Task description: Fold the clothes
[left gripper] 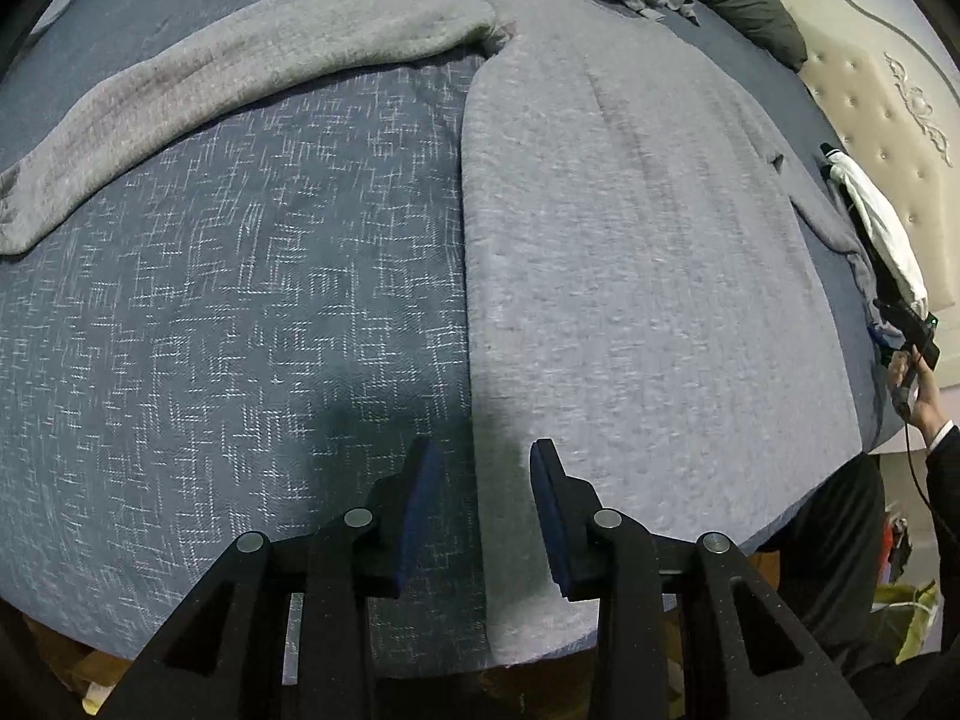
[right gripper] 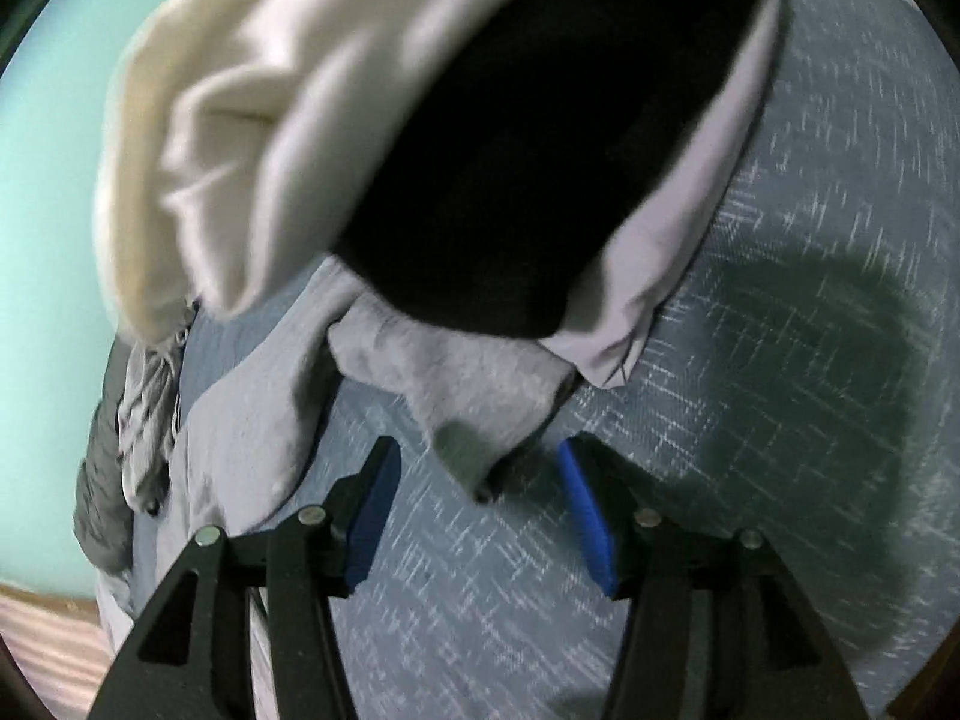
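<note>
Blue pads on my left gripper (left gripper: 486, 510) stand partly apart, with nothing clamped between them. Below the gap I see the straight left edge of the grey sweater (left gripper: 648, 276), which lies flat on the blue patterned bedspread (left gripper: 240, 300). Whether the pads touch the fabric I cannot tell. One grey sleeve (left gripper: 240, 66) extends across the bedspread toward the left edge of the view. At the far right of this view a hand (left gripper: 915, 390) holds the other tool beside a white garment (left gripper: 882, 222).

My right gripper (right gripper: 477, 504) stands about half open and grips nothing. A loose corner of grey fabric (right gripper: 474, 396) lies on the bedspread just ahead of the gap, clear of both pads. Beyond it a white and black garment (right gripper: 360, 120) fills the upper view, blurred. A crumpled grey garment (right gripper: 144, 414) sits at the left edge.
</note>
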Demonstrator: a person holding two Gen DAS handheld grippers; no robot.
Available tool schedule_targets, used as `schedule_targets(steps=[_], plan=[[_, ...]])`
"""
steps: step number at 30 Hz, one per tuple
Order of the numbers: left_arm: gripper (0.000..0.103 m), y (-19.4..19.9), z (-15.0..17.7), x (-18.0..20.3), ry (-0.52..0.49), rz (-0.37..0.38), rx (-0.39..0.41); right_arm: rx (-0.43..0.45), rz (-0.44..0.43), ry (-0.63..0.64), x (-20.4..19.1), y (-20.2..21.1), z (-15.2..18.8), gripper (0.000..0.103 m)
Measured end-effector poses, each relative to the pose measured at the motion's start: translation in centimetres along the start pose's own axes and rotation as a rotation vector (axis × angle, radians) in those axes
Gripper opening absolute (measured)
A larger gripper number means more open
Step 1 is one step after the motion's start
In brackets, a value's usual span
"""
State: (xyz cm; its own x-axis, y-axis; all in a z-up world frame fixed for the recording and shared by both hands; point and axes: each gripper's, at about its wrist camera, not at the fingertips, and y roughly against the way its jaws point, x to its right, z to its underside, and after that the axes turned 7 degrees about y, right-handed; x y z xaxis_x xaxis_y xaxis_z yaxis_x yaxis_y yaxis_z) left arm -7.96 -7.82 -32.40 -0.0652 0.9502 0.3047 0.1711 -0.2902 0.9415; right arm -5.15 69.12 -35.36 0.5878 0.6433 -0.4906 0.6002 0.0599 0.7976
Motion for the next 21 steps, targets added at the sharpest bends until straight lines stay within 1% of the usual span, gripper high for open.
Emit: schedule_targets(steps=[2, 3, 5, 6, 7, 8, 10, 14, 16, 19, 21], plan=[[0.036, 0.6, 1.6, -1.0, 0.002, -0.002, -0.001, 0.016, -0.001, 0.007, -0.2, -0.4, -0.1, 0.055], [0.036, 0.7, 1.5, -1.0, 0.002, -0.003, -0.001, 0.021, 0.003, 0.015, -0.4, -0.6, -0.1, 0.053], [0.036, 0.8, 1.5, -1.0, 0.003, -0.002, -0.001, 0.027, 0.013, 0.030, -0.6, -0.7, 0.0, 0.035], [0.036, 1.1, 1.6, -1.2, 0.002, 0.002, -0.001, 0.026, 0.023, 0.037, -0.8, -0.8, 0.0, 0.031], [0.036, 1.1, 1.5, -1.1, 0.001, 0.003, -0.001, 0.028, 0.025, 0.041, -0.8, -0.8, 0.0, 0.019], [0.036, 1.1, 1.3, -1.0, -0.001, 0.004, 0.000, 0.027, 0.020, 0.047, -0.9, -0.7, 0.1, 0.010], [0.036, 1.0, 0.9, -0.7, -0.005, 0.007, -0.002, 0.037, 0.002, 0.075, -1.3, -0.3, 0.3, 0.007], [0.036, 1.3, 1.3, -0.3, -0.019, 0.019, 0.000, 0.036, -0.034, 0.157, -3.6, 1.3, 0.7, 0.006], [0.036, 1.7, 1.8, 0.0, -0.024, 0.029, 0.004, 0.045, -0.042, 0.232, -5.5, 2.8, 0.9, 0.006], [0.036, 1.3, 1.4, 0.6, -0.025, 0.046, 0.007, 0.052, -0.041, 0.368, -8.9, 5.2, 1.0, 0.006], [0.036, 1.3, 1.3, 0.9, -0.030, 0.048, 0.014, 0.070, -0.038, 0.453, -11.0, 6.8, 0.4, 0.006]])
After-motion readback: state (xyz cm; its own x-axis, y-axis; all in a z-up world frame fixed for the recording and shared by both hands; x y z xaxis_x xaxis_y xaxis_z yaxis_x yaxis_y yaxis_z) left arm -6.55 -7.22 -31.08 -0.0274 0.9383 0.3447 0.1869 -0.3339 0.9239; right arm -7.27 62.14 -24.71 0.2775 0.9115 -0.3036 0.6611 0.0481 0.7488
